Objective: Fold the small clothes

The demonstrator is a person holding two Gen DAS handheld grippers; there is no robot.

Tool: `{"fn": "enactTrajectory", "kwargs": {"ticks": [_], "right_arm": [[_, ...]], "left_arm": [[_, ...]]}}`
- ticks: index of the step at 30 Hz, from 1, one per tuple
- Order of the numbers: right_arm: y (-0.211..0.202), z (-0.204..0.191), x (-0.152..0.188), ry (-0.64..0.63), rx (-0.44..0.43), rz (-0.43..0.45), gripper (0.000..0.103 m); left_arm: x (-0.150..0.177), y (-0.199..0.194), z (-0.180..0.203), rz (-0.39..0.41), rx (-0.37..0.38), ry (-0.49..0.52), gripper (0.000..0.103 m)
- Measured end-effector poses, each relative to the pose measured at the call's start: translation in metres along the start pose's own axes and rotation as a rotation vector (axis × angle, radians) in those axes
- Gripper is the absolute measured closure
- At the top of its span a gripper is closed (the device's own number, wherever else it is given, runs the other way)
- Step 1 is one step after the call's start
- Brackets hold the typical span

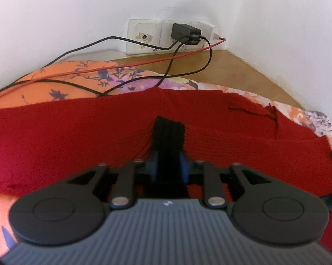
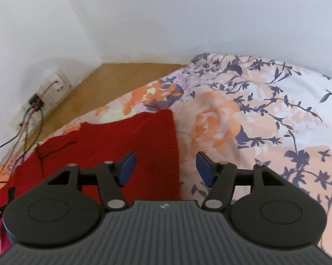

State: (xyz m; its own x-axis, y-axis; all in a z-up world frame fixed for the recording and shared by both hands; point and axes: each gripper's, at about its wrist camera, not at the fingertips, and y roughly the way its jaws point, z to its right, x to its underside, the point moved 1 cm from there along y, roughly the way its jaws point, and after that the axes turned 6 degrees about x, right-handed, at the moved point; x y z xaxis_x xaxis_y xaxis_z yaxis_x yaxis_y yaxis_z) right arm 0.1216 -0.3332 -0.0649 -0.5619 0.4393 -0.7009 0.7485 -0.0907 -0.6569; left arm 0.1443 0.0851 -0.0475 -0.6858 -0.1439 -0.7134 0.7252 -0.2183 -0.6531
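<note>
The left gripper (image 1: 168, 130) has its jaws pressed together on a pinch of the red knit garment (image 1: 77, 141), the ribbing puckering toward the black fingers; the right gripper (image 2: 166, 167) hangs with its jaws apart, straddling the garment's right edge (image 2: 176, 145) without touching it, as far as the fisheye lets me judge. The garment lies spread on the floral bedcover (image 2: 265, 114), its far edge short of the wooden ledge (image 1: 232, 70) that runs behind the bed. To do this step well, the right gripper should settle on that edge at the same depth from the ledge as the left's pinch, close on both layers, and only then should the 2 lift together, so the fold line runs straight and the knit does not stretch on 1 side. Carry the fabric low and evenly. Beyond the garment, toward the ledge, the black and red cables (image 1: 130, 66) trail from the wall socket (image 1: 166, 37) across the bedcover; keep the fold clear of them.
</note>
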Motion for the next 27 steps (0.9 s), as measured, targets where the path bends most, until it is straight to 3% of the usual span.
{"fn": "enactTrajectory", "kwargs": {"ticks": [1,2,7,17,27], "right_arm": [[-0.007,-0.001,0.001,-0.001,-0.006,0.001,0.033],[-0.014,-0.002,0.002,-0.003,-0.011,0.005,0.032],[-0.049,-0.014,0.013,-0.032,-0.046,0.009,0.027],[-0.090,-0.048,0.042,-0.058,-0.131,-0.021,0.023],[-0.102,-0.078,0.076,-0.044,-0.143,-0.056,0.021]], "left_arm": [[0.000,-0.004,0.001,0.000,-0.019,-0.001,0.054],[0.000,-0.008,0.001,0.004,-0.045,0.004,0.052],[0.001,-0.032,-0.009,-0.006,-0.098,-0.007,0.051],[0.007,-0.084,-0.066,0.011,-0.228,-0.105,0.047],[0.018,-0.101,-0.127,-0.005,-0.228,-0.250,0.046]]}}
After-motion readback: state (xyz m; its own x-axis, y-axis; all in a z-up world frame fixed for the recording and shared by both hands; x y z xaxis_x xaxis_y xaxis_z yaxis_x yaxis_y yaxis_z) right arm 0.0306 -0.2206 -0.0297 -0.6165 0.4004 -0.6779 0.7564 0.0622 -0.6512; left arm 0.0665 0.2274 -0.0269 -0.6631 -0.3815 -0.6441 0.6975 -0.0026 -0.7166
